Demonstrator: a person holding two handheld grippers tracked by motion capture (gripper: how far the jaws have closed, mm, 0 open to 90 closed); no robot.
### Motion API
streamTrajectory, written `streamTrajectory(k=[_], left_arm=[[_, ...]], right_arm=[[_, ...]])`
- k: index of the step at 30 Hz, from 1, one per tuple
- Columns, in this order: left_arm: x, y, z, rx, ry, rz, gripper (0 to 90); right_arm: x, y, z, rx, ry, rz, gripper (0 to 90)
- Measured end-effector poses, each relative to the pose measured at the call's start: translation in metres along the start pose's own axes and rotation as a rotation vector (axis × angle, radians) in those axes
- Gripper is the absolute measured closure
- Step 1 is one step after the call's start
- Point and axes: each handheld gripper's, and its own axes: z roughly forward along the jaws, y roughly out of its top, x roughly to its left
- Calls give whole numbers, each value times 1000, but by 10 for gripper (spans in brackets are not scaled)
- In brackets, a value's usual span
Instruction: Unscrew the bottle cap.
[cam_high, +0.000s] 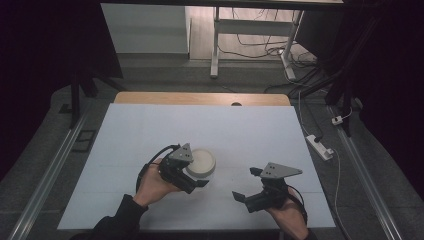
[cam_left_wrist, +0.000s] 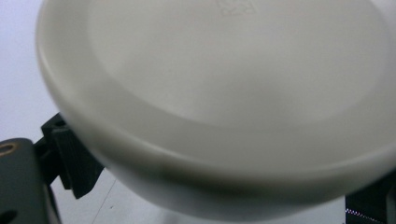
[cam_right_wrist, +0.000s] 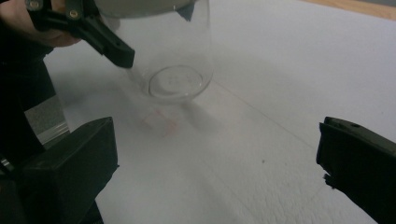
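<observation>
Left gripper (cam_high: 192, 175) sits mid-table on the white table cover (cam_high: 150, 130), its 2 jaws closed around a clear jar (cam_right_wrist: 180, 60) just under the jar's white lid (cam_high: 201, 163). In the left gripper view the lid (cam_left_wrist: 224, 93) sits very close to the camera, with 1 black jaw at its lower left edge. The right gripper view shows the jar's transparent wall and round base, the base resting on or just above the cover; cannot tell which. The left gripper's near jaw (cam_right_wrist: 100, 42) crosses the glass at the jar's upper part there. Right gripper (cam_high: 246, 184) is to the right of the jar, near the table's front edge, well apart from it, jaws spread wide and holding nothing. A person's hand (cam_high: 152, 185) grips the left gripper from behind.
</observation>
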Motion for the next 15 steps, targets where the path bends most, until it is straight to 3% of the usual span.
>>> streamTrajectory(k=[8, 15], left_arm=[[-1, 1, -1, -1, -16, 17, 76], [-2, 0, 0, 2, -30, 25, 76]], right_arm=[[6, 18, 10, -12, 15, -27, 0], [12, 37, 25, -31, 69, -38, 0]])
